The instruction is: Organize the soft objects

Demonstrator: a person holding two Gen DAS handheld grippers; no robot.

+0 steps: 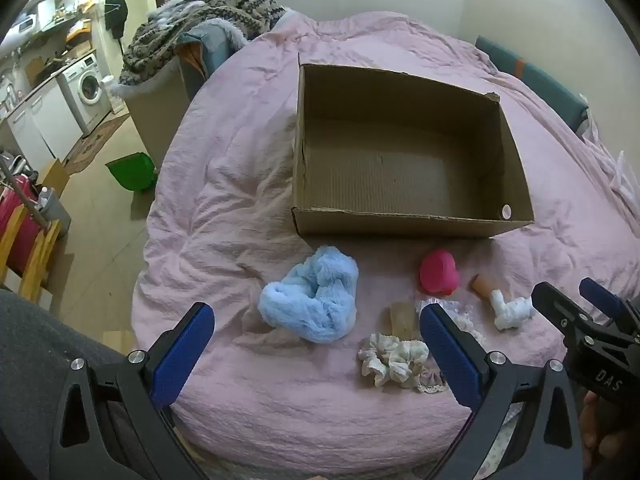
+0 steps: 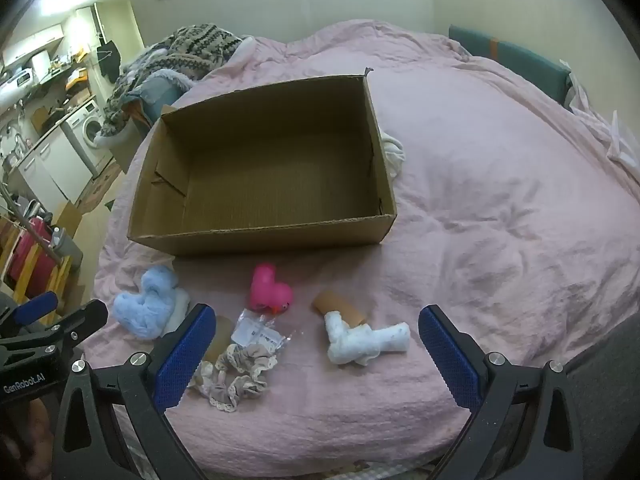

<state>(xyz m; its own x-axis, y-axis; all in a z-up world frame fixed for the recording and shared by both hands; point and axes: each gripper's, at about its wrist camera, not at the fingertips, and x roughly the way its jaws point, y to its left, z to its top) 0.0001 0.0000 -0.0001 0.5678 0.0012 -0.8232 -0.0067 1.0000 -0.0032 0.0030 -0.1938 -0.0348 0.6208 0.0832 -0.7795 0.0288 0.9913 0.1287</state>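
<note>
An open, empty cardboard box [image 1: 412, 222] [image 2: 260, 236] sits on the pink bedspread [image 1: 240, 160] [image 2: 500, 200]. In front of it lie a fluffy light-blue headband [image 1: 312, 300] [image 2: 146, 308], a pink rubber duck [image 1: 438, 272] [image 2: 270, 288], a white rolled cloth [image 1: 510, 310] [image 2: 364, 340], cream scrunchies [image 1: 390, 360] [image 2: 236, 376], two cardboard tubes [image 1: 402, 318] [image 2: 340, 306] and a small plastic bag [image 2: 256, 330]. My left gripper [image 1: 316, 344] is open above the headband and scrunchies. My right gripper [image 2: 316, 344] is open above the white cloth and scrunchies, holding nothing.
A heap of knitted blankets [image 1: 200, 20] [image 2: 180, 56] lies on a bin at the bed's far left. A teal cushion [image 1: 532, 76] [image 2: 508, 60] is at the far right. The floor to the left holds a green dustpan [image 1: 132, 170] and a washing machine [image 1: 86, 84].
</note>
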